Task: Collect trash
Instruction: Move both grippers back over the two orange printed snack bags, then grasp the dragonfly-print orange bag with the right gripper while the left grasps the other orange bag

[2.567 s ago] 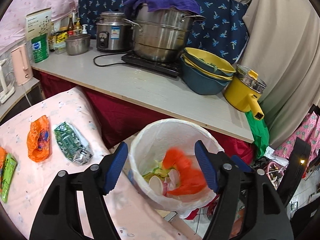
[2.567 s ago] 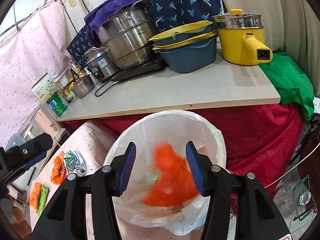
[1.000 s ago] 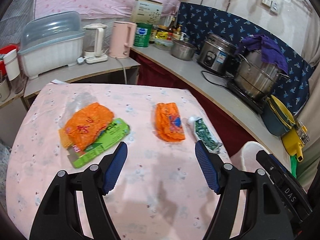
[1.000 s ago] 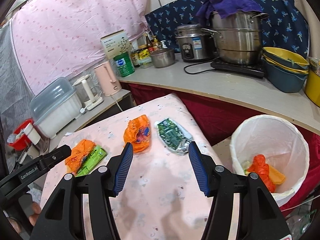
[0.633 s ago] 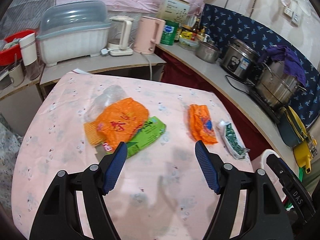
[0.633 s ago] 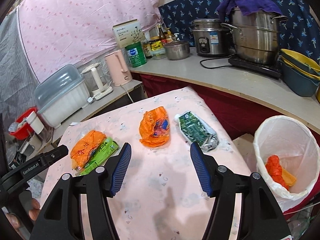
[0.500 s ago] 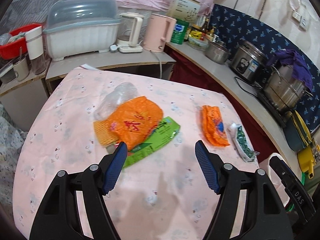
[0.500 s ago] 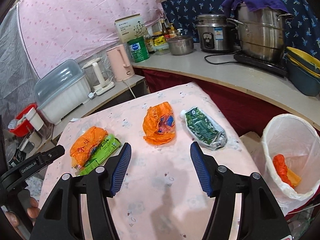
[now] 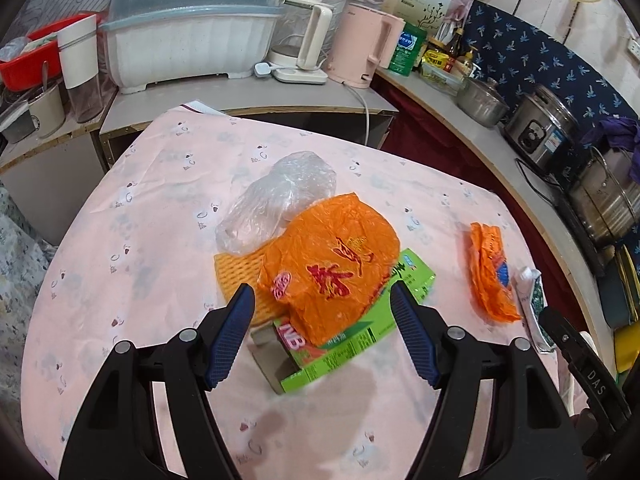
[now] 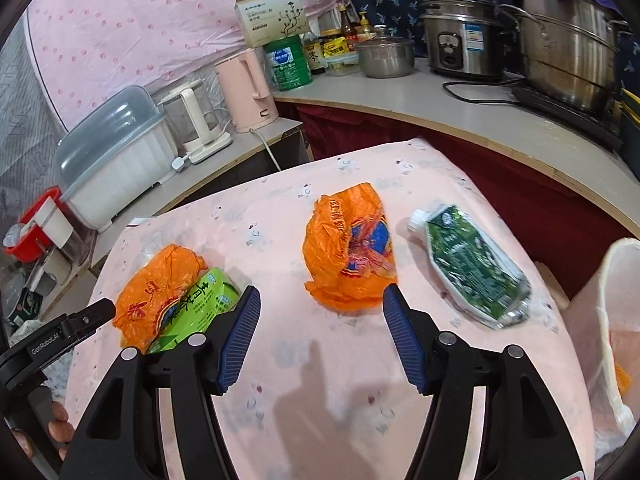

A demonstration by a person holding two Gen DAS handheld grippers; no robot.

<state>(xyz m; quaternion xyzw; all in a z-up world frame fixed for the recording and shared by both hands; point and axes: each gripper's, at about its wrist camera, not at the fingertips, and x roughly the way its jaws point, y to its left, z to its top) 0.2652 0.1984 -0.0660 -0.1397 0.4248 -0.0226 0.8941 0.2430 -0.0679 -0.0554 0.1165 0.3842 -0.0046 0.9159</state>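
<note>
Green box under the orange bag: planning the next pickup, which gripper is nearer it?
Left. The left gripper hangs open right over the green box; the right gripper hangs open beside the box, facing the other orange bag.

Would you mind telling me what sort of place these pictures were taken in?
Most likely a small home kitchen: a rice cooker and a large steel pot stand on the counter, with a pink kettle and condiment bottles beside them.
</note>
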